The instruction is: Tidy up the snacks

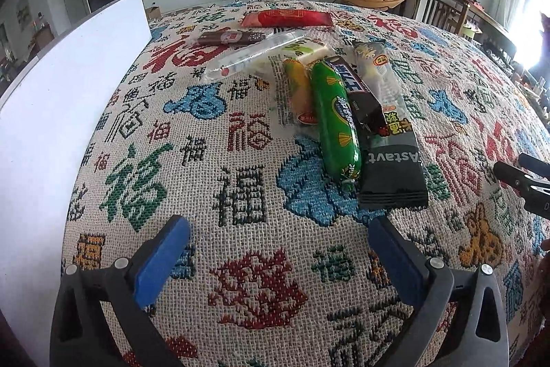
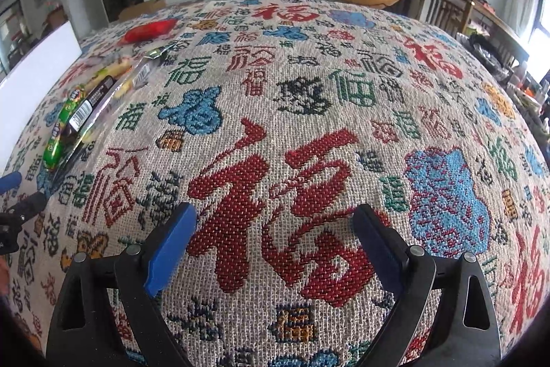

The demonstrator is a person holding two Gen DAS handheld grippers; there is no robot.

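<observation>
Left wrist: snacks [image 1: 338, 112] mid-cloth, white board [image 1: 68, 112] bounding left edge.

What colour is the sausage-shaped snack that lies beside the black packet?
Bright green sausage snack, with yellow marks; the left wrist view shows it best.

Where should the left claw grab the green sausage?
Grip the green sausage at its near rounded end, coming from the left claw's side. That end juts free of the pile; farther up, the black bar crowds it.
</observation>
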